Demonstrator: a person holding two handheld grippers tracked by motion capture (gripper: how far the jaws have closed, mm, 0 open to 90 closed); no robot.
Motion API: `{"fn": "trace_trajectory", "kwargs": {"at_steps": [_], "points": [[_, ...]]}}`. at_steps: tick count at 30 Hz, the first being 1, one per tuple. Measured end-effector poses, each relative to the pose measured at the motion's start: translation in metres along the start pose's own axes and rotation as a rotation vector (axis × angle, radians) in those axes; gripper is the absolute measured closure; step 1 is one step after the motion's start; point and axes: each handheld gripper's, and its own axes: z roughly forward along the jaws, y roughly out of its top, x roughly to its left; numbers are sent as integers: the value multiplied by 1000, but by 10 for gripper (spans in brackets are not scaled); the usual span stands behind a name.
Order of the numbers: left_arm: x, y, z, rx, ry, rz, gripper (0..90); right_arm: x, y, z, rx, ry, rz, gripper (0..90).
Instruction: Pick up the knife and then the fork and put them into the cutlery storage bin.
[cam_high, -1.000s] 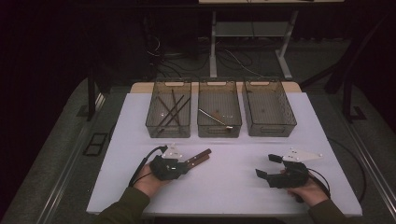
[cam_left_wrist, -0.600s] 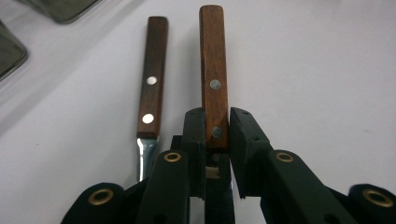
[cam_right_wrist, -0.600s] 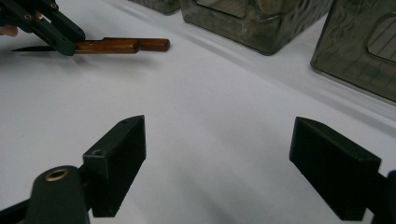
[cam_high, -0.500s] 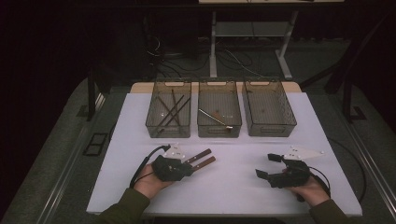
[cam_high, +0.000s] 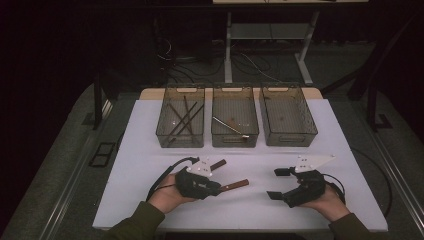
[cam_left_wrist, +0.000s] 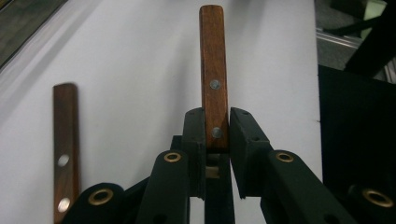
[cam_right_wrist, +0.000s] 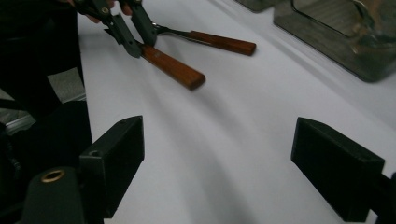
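My left gripper (cam_high: 217, 189) is shut on a wooden-handled utensil (cam_high: 235, 185), its brown riveted handle (cam_left_wrist: 214, 70) sticking out past the jaws, a little above the white table (cam_high: 150, 165). A second wooden-handled utensil (cam_high: 217, 164) lies on the table just beyond it, at the left (cam_left_wrist: 64, 140) in the left gripper view. My right gripper (cam_high: 276, 183) hovers at the front right, open, with bare table between its black pads (cam_right_wrist: 116, 149). The right gripper view shows the left gripper (cam_right_wrist: 126, 28) holding its handle (cam_right_wrist: 173, 67) beside the lying utensil (cam_right_wrist: 222, 42).
Three clear bins stand in a row at the back: the left bin (cam_high: 165, 135) holds several dark utensils, the middle bin (cam_high: 235, 142) one metal utensil, and the right bin (cam_high: 310, 132) has a bare floor. Dark floor and table legs lie beyond.
My left gripper has risen and swung toward the table's front with its utensil, so the handle now points right, apart from the lying one. The right gripper has lifted slightly.
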Motion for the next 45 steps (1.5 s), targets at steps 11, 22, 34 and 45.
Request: {"fn": "trace_trajectory", "kwargs": {"at_steps": [11,22,34,45], "points": [[1,34,12,39,-78,122,769,8,33,28,70,117,-117,172],[-11,37,22,89,-112,201,768,15,32,59,200,206,-213,368],[-17,37,25,111,-126,216,768,25,27,74,288,234,-273,672],[-19,38,25,114,-133,243,768,32,27,75,301,235,-325,746]]}}
